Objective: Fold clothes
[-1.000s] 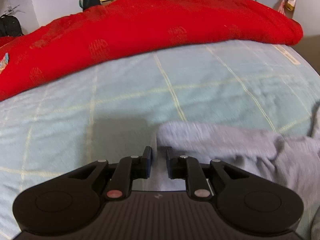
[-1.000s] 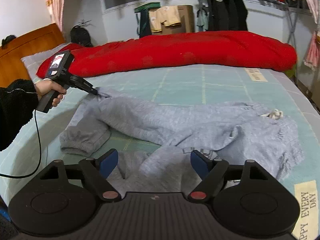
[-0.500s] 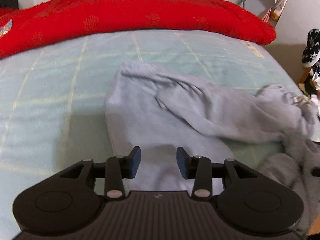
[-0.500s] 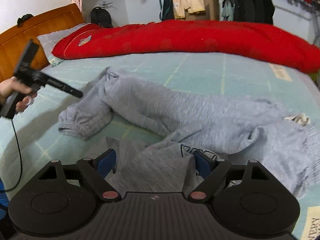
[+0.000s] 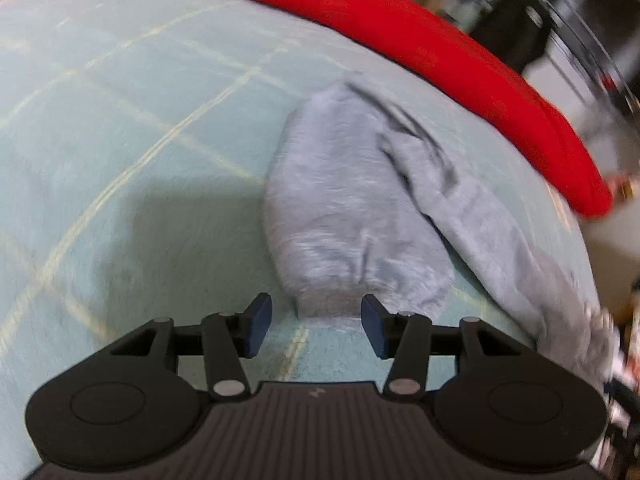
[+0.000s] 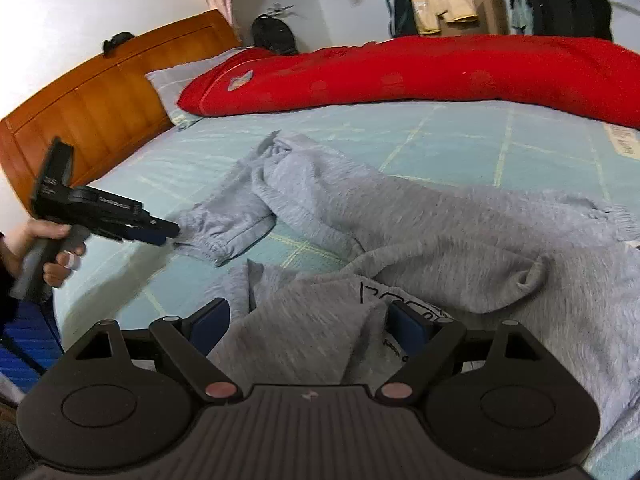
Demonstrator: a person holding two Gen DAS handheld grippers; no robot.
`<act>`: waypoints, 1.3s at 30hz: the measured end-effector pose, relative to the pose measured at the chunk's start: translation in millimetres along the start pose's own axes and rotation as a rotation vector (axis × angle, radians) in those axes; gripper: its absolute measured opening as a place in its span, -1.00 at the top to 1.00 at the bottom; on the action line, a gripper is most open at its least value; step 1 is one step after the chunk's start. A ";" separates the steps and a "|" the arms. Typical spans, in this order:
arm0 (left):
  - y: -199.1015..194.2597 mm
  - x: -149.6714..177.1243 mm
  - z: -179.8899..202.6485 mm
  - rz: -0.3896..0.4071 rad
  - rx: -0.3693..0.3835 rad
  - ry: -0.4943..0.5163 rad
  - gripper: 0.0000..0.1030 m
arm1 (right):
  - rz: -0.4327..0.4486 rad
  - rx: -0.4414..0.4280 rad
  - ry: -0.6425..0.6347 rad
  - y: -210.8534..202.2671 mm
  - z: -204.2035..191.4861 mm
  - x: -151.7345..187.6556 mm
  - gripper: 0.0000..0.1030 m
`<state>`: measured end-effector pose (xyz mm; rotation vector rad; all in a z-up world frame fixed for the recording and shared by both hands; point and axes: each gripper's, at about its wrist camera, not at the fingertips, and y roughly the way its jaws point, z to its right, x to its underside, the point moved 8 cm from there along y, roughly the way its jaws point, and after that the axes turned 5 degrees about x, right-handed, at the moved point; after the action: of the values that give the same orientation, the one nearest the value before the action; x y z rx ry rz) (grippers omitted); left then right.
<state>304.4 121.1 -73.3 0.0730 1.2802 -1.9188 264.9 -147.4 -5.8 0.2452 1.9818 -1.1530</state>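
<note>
Opening my left gripper (image 5: 316, 328), fingers empty, I see the grey sweatpants' cuff (image 5: 332, 308) lying just ahead, leg stretching away; right gripper (image 6: 308, 328) open.

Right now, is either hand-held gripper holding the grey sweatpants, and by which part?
Neither. The left hand-held gripper is opening just short of a leg cuff; the right hand-held gripper stands open over the grey sweatpants.

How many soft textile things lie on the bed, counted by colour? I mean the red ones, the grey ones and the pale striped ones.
Red: 1, the long red quilt.
Grey: 1, the grey fleece sweatpants.
Pale striped: 1, the pillow by the wooden headboard.
Total: 3
</note>
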 end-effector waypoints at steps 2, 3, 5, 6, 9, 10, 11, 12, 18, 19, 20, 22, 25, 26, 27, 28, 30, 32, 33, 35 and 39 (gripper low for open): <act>4.4 0.3 -8.4 0.026 0.025 -0.074 0.02 | -0.008 -0.021 -0.014 -0.6 0.6 -0.2 -0.73; 8.0 -0.8 -13.6 0.038 0.038 -0.108 0.00 | -0.012 -0.030 -0.022 -0.8 0.8 -0.1 -0.74; 17.9 -4.3 -24.3 0.058 0.077 -0.189 -0.02 | -0.017 -0.046 -0.027 0.2 1.9 0.8 -0.74; 20.3 -7.5 -27.5 0.078 0.104 -0.226 -0.03 | -0.019 -0.052 -0.026 0.9 2.5 1.2 -0.74; 27.7 -15.9 -29.4 0.122 0.180 -0.272 -0.10 | -0.028 -0.059 -0.008 3.3 3.1 2.5 -0.74; 30.7 -15.7 -29.6 0.135 0.206 -0.284 -0.14 | -0.031 -0.059 -0.007 4.7 2.5 2.9 -0.74; 33.6 -15.4 -29.7 0.148 0.232 -0.296 -0.14 | -0.033 -0.055 -0.009 6.2 1.9 3.2 -0.74; 34.9 -12.3 -29.6 0.159 0.261 -0.313 -0.14 | -0.036 -0.051 -0.009 7.6 1.3 3.5 -0.74; 38.6 21.2 -15.7 0.144 0.425 -0.300 -0.13 | -0.035 -0.006 0.013 11.0 -0.5 4.7 -0.74; 43.9 15.5 -15.7 0.132 0.441 -0.307 -0.13 | -0.038 0.004 0.022 11.7 -0.8 5.1 -0.74; 49.2 6.9 -16.2 0.125 0.466 -0.318 -0.13 | -0.041 0.014 0.027 12.4 -1.4 5.1 -0.74; 62.2 -12.0 -14.5 0.126 0.501 -0.333 -0.12 | -0.048 0.047 0.025 14.6 -4.2 4.1 -0.74; 73.8 -21.8 -4.5 0.128 0.501 -0.306 -0.01 | -0.051 0.106 0.024 17.1 -7.9 1.8 -0.74; 73.6 -20.6 -0.9 0.124 0.489 -0.275 0.23 | -0.049 0.128 0.031 16.7 -9.4 1.0 -0.74; 72.4 -16.7 -0.2 0.100 0.476 -0.246 0.40 | -0.047 0.148 0.035 15.6 -11.3 0.8 -0.74; 72.9 -14.9 -3.2 0.071 0.469 -0.241 0.67 | -0.044 0.165 0.037 14.4 -13.6 0.0 -0.74; 70.2 -16.5 -10.2 0.030 0.457 -0.219 0.79 | -0.037 0.201 0.034 11.4 -17.6 -3.0 -0.74; 63.9 -23.0 -18.1 0.006 0.449 -0.185 0.79 | -0.029 0.243 0.025 8.5 -20.2 -9.0 -0.74; 56.8 -27.9 -22.0 0.003 0.435 -0.155 0.79 | -0.022 0.260 0.019 6.9 -22.0 -13.2 -0.74; 44.4 -43.9 -29.9 0.006 0.400 -0.076 0.79 | 0.000 0.288 0.008 4.4 -26.7 -23.7 -0.74; 22.0 -82.1 -53.1 0.018 0.305 0.059 0.79 | 0.034 0.331 -0.022 6.4 -39.9 -42.9 -0.74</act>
<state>354.2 207.9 -78.1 0.2978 1.0104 -2.0953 274.2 -102.7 31.4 0.4324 1.7536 -1.4525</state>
